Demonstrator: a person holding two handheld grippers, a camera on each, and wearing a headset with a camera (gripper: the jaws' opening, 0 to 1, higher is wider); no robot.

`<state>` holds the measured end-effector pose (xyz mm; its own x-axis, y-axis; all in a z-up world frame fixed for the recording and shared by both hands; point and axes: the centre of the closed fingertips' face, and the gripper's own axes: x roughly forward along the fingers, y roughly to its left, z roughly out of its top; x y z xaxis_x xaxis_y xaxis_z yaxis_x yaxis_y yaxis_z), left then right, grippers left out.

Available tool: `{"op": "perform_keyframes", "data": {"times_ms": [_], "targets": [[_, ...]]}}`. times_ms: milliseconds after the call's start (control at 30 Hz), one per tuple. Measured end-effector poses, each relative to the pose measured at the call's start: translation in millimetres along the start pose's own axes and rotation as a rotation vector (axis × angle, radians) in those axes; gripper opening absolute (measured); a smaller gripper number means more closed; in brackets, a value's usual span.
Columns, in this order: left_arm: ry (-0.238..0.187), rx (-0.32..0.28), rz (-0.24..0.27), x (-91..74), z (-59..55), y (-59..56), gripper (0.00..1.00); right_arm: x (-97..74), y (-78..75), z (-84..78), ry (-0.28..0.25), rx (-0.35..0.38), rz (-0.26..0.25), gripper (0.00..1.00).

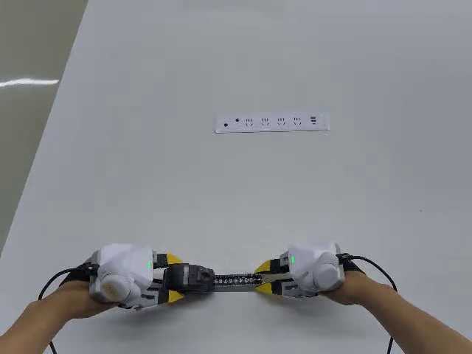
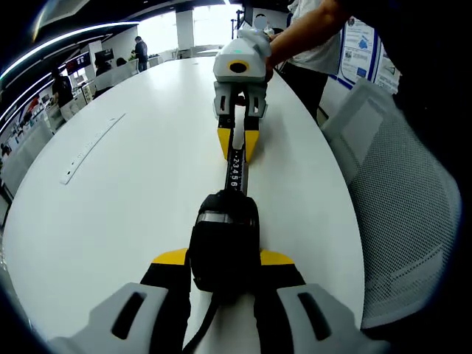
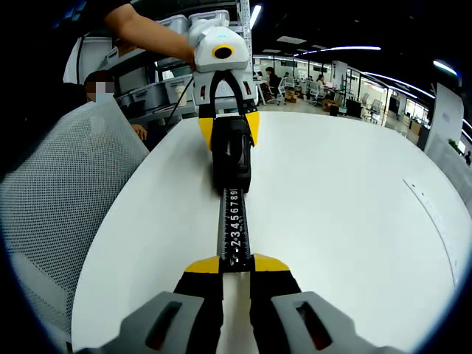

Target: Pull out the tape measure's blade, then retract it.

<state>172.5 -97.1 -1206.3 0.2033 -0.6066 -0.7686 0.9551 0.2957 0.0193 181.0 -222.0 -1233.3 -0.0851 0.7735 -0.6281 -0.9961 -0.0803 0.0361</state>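
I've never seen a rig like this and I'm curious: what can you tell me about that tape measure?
The tape measure has a black, plastic-looking case with a grey band near its mouth. Its dark blade, printed with pale numerals up to about 9, is pulled out a short way, straight and level. The left gripper clamps the case; the right gripper pinches the blade's tip. It sits low at the white table; contact is unclear.
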Motion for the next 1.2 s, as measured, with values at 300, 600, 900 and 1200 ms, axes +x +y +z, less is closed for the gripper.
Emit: {"op": "perform_keyframes", "data": {"times_ms": [300, 600, 900, 1200], "targets": [[0.005, 0.001, -0.001, -0.4, -0.6, 0.4, 0.29, -6.1, -0.3, -3.8, 0.0, 0.004, -0.005, 0.1], [0.006, 0.003, -0.002, 0.2, 0.2, -0.1, 0.29, -12.4, 0.1, -9.2, 0.003, 0.015, -0.01, 0.1], [0.005, 0.004, -0.005, 0.6, 0.3, 0.4, 0.29, -18.4, -0.1, -15.2, 0.008, 0.018, -0.017, 0.1], [0.005, 0.004, -0.005, 0.4, 1.0, 0.3, 0.29, -22.8, -0.2, -17.4, 0.012, 0.023, -0.018, 0.1]]}}
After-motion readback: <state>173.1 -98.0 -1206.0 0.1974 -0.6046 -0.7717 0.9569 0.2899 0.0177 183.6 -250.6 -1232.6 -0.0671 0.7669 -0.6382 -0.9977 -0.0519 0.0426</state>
